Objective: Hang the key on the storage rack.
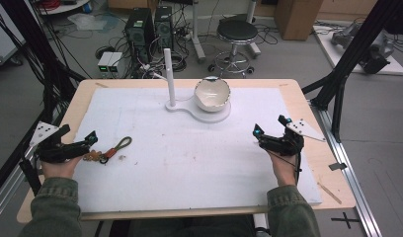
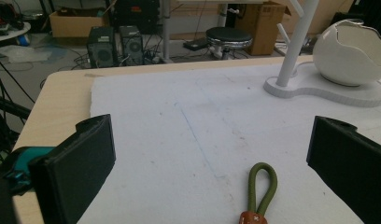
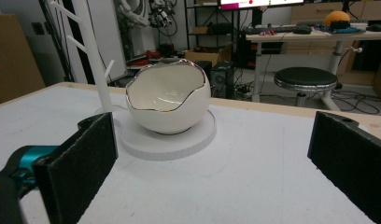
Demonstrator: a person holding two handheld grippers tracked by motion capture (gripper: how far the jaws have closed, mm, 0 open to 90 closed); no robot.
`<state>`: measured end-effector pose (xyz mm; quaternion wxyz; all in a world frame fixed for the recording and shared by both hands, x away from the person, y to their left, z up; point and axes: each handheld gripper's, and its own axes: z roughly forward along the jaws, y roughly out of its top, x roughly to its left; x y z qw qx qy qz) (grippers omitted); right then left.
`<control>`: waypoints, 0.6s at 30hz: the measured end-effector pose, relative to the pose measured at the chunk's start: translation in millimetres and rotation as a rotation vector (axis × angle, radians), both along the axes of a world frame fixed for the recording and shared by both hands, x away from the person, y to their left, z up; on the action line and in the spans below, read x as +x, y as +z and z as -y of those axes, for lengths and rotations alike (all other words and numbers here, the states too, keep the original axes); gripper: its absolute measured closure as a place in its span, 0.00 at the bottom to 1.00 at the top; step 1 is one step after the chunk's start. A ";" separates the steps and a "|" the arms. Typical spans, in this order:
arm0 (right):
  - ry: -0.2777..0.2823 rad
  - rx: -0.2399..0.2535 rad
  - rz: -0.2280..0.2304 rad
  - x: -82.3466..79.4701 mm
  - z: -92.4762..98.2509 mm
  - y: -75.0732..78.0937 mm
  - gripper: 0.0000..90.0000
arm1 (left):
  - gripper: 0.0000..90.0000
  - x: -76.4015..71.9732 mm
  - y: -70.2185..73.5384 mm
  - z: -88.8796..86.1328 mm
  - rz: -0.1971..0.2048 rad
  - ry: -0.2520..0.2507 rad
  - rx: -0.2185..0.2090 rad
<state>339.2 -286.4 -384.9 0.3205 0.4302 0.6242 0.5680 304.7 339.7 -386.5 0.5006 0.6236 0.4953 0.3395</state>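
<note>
Two grippers stand wide open and empty. The olive-green cord loop with orange-brown leather tag (image 2: 260, 193) lies flat on the white foam mat (image 1: 189, 163), just ahead of the left gripper (image 1: 93, 139). Risk: a shallow approach may push the limp cord away rather than pinch it. The right gripper (image 1: 269, 126) faces the white eggshell-shaped bowl (image 3: 167, 97).

A green cord loop (image 2: 262, 186) with a small brown-orange clasp lies flat on the white desk mat, at about eight o'clock from the middle.
</note>
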 end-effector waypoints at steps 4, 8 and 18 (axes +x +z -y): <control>0.002 -0.008 0.003 0.2 1.1 -1.7 0.01 | 0.02 0.3 -0.1 0.0 -0.001 0.001 -0.007; 0.005 -0.001 0.007 -0.7 2.5 -2.2 0.01 | 0.02 0.0 0.0 0.4 -0.009 -0.003 -0.008; -0.001 0.018 0.004 -1.1 4.7 -3.9 0.01 | 0.02 -3.7 4.1 3.7 -0.013 -0.013 -0.016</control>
